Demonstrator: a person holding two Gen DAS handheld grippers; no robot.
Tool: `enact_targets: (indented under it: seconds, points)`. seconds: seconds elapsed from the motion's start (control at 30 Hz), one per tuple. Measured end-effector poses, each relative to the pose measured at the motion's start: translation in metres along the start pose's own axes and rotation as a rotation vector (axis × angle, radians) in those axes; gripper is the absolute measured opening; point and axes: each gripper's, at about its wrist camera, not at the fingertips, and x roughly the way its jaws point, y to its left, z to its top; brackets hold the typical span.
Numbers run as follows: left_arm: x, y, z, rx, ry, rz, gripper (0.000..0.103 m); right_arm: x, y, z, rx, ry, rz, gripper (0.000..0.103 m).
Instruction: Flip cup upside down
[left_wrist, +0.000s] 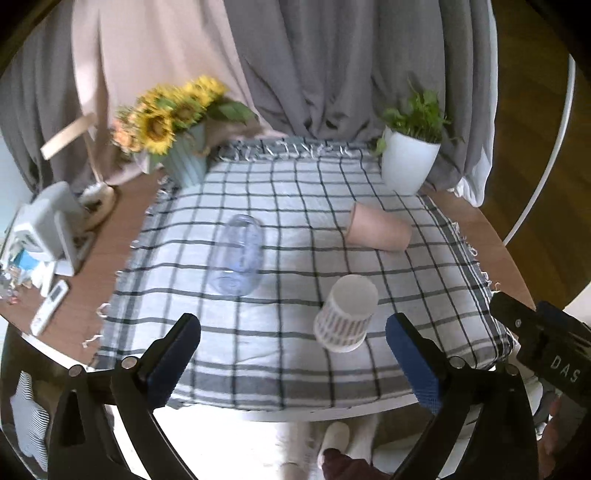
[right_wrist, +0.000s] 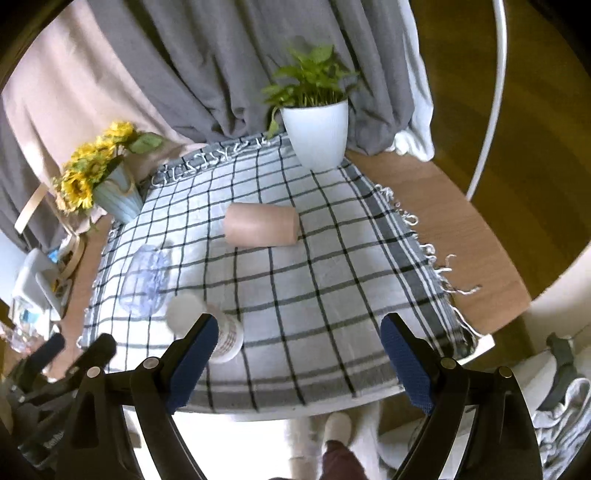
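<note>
A white patterned cup stands upside down near the front of the checked cloth; it also shows in the right wrist view. A pink cup lies on its side further back, also in the right wrist view. A clear plastic cup lies on its side at the left, also in the right wrist view. My left gripper is open and empty above the cloth's front edge. My right gripper is open and empty, its left finger in front of the white cup.
A white pot with a green plant stands at the back right of the cloth, and a sunflower vase at the back left. Clutter and a remote lie on the wooden table at the left. Curtains hang behind.
</note>
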Motion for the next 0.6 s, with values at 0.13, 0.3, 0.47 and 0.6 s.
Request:
enact_targets:
  seconds: [0.13,0.3,0.47,0.6]
  points:
    - [-0.027,0.02,-0.016,-0.003,-0.045,-0.01,0.103,-0.032,0.017,-0.024,-0.007,-0.048,-0.018,0.09]
    - [-0.06,0.043,-0.031,-0.01,-0.1,-0.01,0.103,-0.07,0.033,-0.05,-0.003,-0.12,-0.015,0.09]
    - [-0.089,0.055,-0.043,-0.015,-0.14,-0.024,0.103,-0.098,0.045,-0.072,-0.003,-0.162,0.01,0.09]
    - [-0.107,0.059,-0.052,-0.025,-0.182,-0.006,0.103,-0.117,0.049,-0.087,0.001,-0.2,0.03,0.09]
